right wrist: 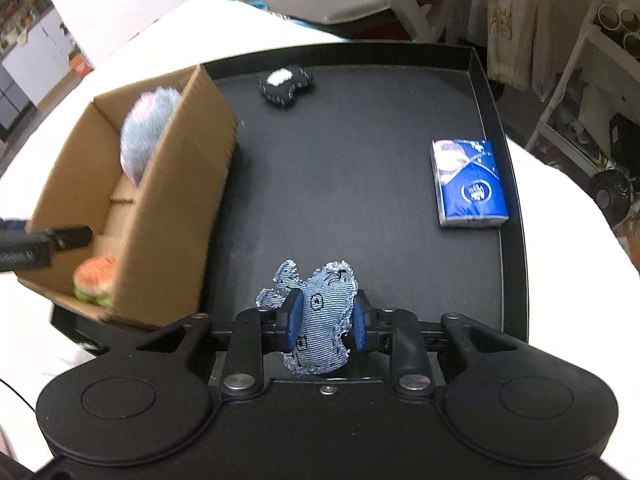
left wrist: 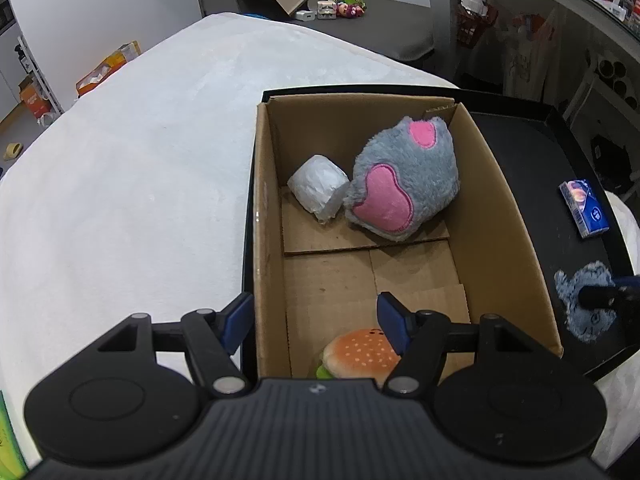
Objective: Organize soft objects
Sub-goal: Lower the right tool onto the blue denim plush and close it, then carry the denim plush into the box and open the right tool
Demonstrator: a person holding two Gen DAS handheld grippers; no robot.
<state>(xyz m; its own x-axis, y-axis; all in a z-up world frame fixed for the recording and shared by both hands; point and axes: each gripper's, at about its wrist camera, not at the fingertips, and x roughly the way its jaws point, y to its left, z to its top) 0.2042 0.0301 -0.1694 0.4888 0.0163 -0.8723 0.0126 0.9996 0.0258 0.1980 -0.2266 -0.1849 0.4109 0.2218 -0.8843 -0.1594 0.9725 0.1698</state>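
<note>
An open cardboard box [left wrist: 264,208] stands on a black tray [right wrist: 360,152]. Inside lie a grey and pink plush paw [left wrist: 404,176], a white wrapped roll [left wrist: 318,188] and a plush burger [left wrist: 360,354]. My left gripper [left wrist: 316,320] is open and empty above the box's near end, over the burger. My right gripper [right wrist: 326,320] is shut on a denim plush toy [right wrist: 322,316] just above the tray, right of the box [right wrist: 172,184]. The toy also shows in the left wrist view [left wrist: 586,300]. A dark plush with a white patch [right wrist: 286,86] lies at the tray's far side.
A blue tissue pack [right wrist: 468,182] lies on the tray's right side, also in the left wrist view [left wrist: 586,208]. The tray sits on a white padded surface [left wrist: 132,184]. Shelves, bags and a basket stand behind.
</note>
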